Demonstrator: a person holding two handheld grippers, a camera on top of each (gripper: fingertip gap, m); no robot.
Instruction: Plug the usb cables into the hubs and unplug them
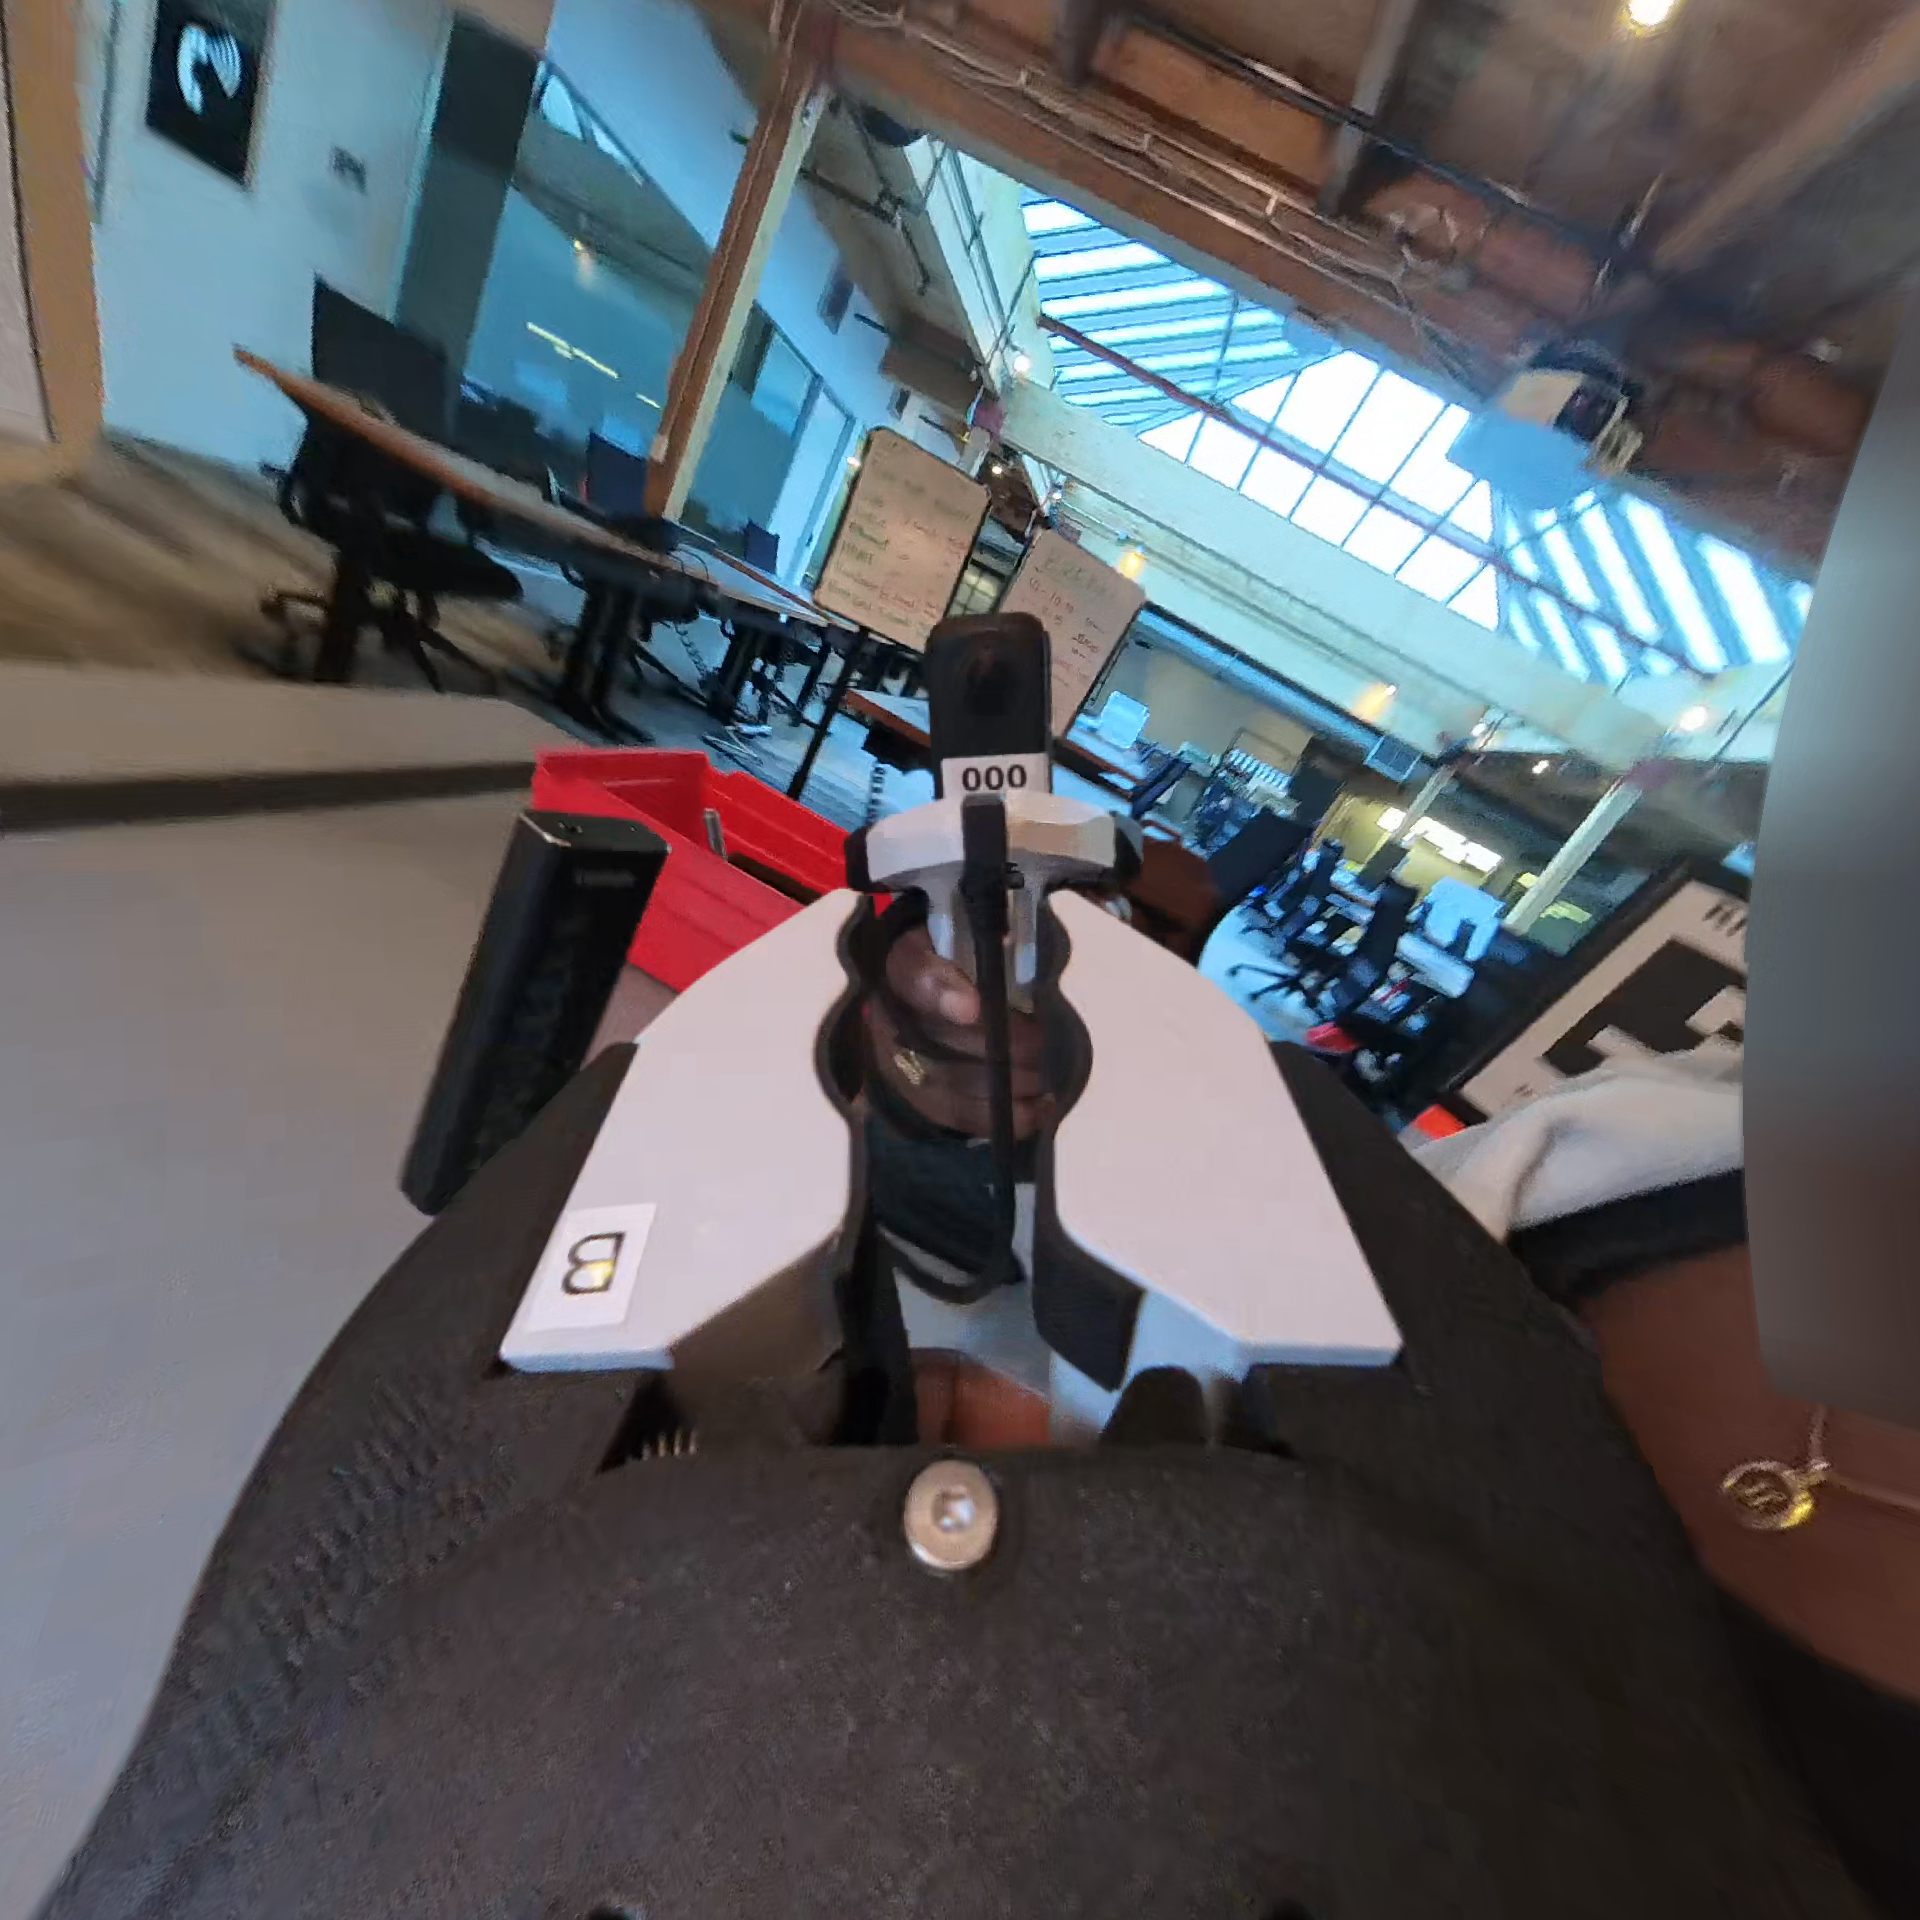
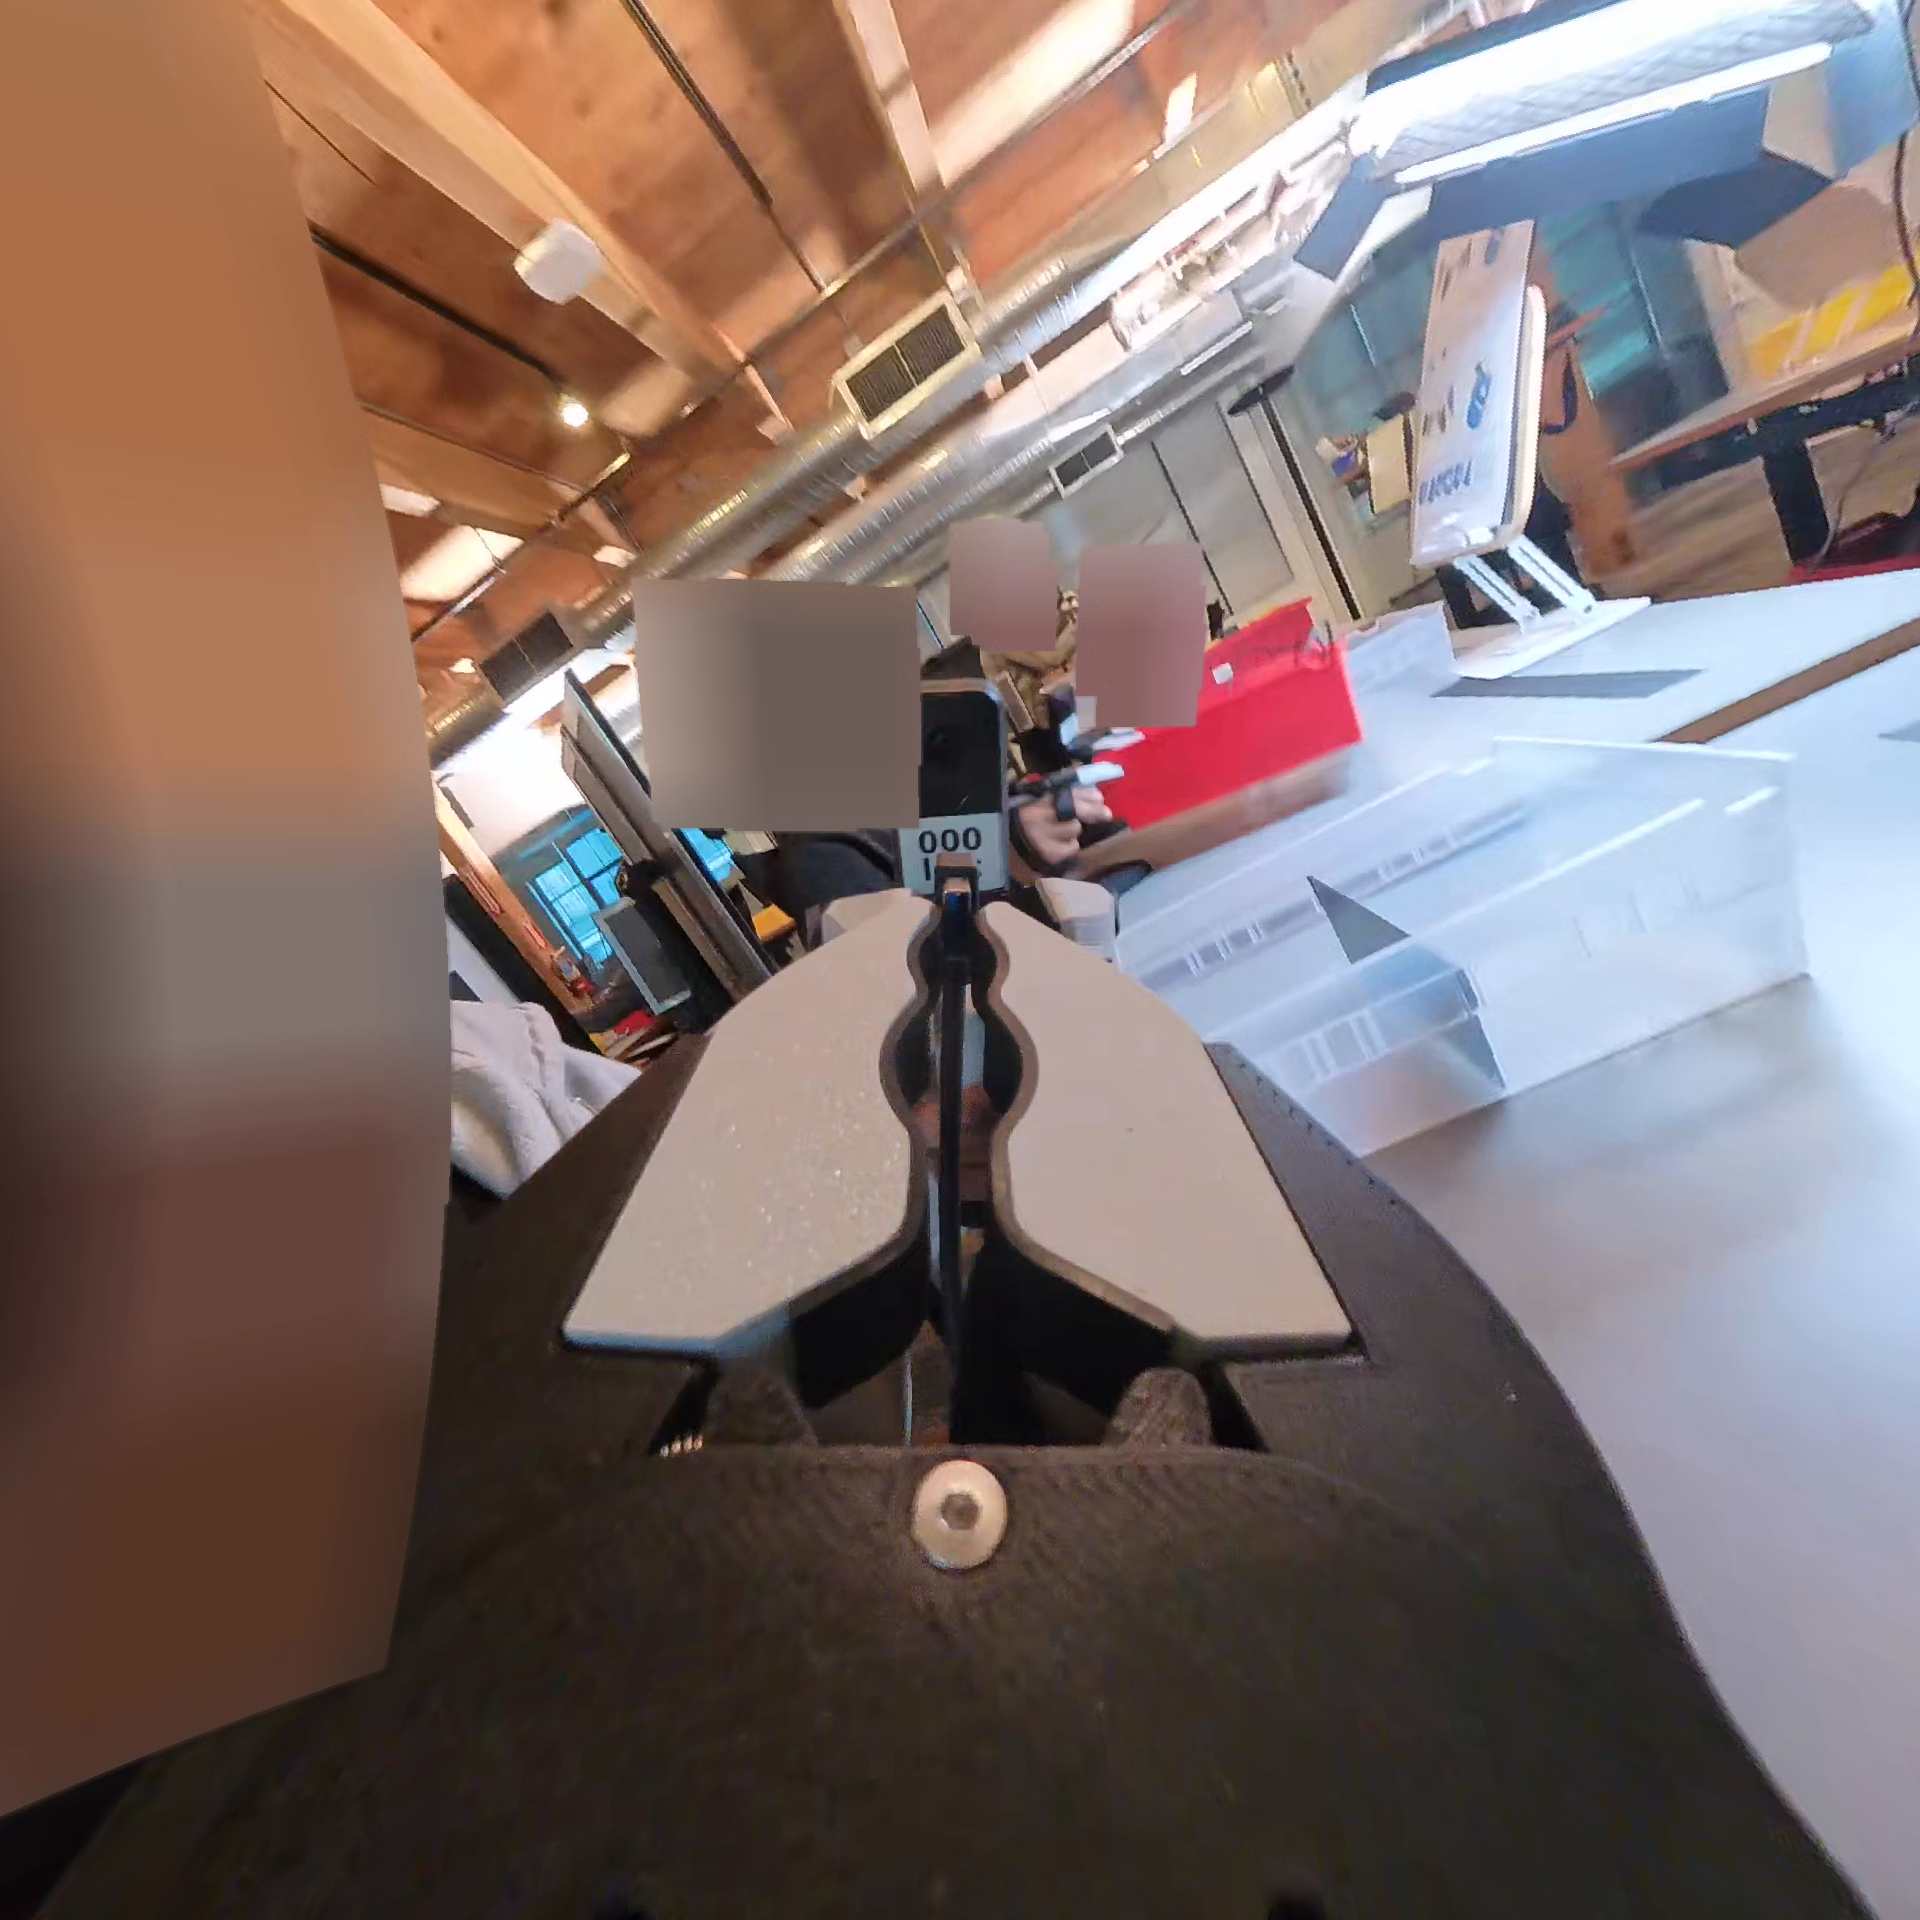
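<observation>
**Two hand-held grippers facing each other, each pinching a thin black cable**

Item 1. Left hand-held gripper (image 1: 961, 904): grey fingers nearly together at lower centre of its view, a narrow gap between them, closed on a thin black usb cable (image 1: 995, 1029) that runs up through the gap. Whether it ends in a plug cannot be told.

Item 2. Right hand-held gripper (image 2: 954, 914): fingers drawn close, tips pinching a black usb cable (image 2: 951, 1091) with a small connector end at the tips.

Item 3. Opposite each gripper, centre frame: the other unit, its black camera (image 1: 987, 691) with white tag, held in a person's hand (image 1: 935, 1018).

Item 4. Black hub (image 1: 530, 997), long and rectangular, left of centre in the left view, lying on the grey tabletop (image 1: 208, 1039) just beside the left gripper's body.

Item 5. Red bin (image 1: 717, 862) behind the hub.

Item 6. Clear plastic trays (image 2: 1455, 935), right half of the right view, on the tabletop.
</observation>
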